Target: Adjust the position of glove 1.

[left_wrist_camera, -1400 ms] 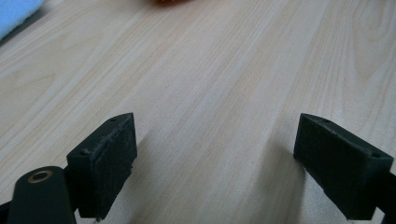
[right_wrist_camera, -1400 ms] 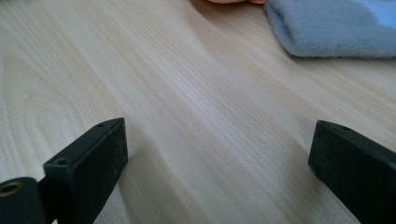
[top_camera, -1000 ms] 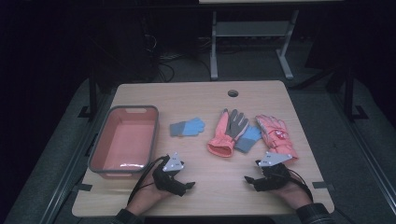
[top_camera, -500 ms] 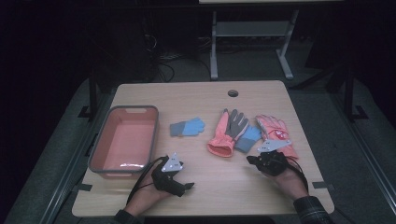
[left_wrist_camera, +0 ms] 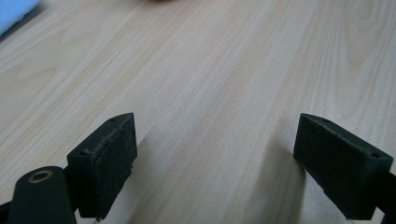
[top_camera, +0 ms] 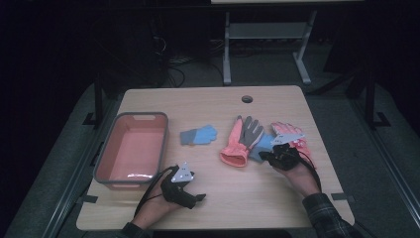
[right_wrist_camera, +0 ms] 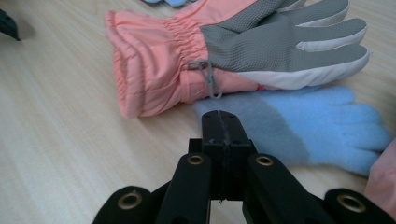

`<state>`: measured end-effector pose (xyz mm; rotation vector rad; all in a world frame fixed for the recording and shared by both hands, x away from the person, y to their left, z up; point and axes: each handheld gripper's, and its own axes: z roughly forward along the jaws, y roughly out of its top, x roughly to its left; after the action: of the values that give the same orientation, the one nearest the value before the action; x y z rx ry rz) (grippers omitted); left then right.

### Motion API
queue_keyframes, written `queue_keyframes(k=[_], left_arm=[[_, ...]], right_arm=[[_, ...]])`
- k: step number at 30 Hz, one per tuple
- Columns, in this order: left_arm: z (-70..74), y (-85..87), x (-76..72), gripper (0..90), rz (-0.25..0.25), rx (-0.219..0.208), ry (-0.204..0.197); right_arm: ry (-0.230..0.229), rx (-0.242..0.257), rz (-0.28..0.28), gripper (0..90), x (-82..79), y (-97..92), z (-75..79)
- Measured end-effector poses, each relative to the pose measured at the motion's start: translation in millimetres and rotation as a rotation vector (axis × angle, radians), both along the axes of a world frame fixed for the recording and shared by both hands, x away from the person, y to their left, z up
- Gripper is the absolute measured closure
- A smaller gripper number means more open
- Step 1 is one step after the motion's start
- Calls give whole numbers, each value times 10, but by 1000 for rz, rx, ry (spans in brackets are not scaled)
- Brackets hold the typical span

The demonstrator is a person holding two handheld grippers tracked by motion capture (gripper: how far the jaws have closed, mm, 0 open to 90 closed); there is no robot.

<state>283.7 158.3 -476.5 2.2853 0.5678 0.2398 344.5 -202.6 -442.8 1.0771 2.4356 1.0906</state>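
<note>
Four gloves lie on the wooden table (top_camera: 237,193). A small blue one (top_camera: 198,135) is alone mid-table. A salmon glove with a grey palm (top_camera: 242,139) (right_wrist_camera: 187,70) partly covers a blue fleece glove (top_camera: 262,144) (right_wrist_camera: 317,126), and a pink glove (top_camera: 292,136) lies furthest right. My right gripper (top_camera: 263,156) (right_wrist_camera: 223,123) is shut with nothing between its jaws, its tip at the fleece glove's cuff just below the salmon cuff. Near the front edge my left gripper (top_camera: 199,197) (left_wrist_camera: 215,163) rests open over bare wood.
A pink bin with a grey rim (top_camera: 163,144) stands at the table's left, beside the left hand. A round cable hole (top_camera: 246,99) sits near the far edge. Bare wood lies between the two hands. Dark floor and a metal stand (top_camera: 267,34) are beyond the table.
My right gripper has moved forward and left from the front edge to the gloves. The left gripper has stayed where it was.
</note>
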Motion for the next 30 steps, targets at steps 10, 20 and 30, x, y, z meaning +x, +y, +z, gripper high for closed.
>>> queue_keyframes(k=[10, 20, 30], left_arm=[[0, 18, -20, 128, 6, -2, 3], [0, 22, -20, 128, 6, -1, 1], [0, 22, -27, 128, 12, -5, 4]], right_arm=[[19, -15, -7, 900, 212, 72, -33], [57, -87, -30, 900, 305, 87, -151], [73, -81, 12, 900, 186, 96, -142]])
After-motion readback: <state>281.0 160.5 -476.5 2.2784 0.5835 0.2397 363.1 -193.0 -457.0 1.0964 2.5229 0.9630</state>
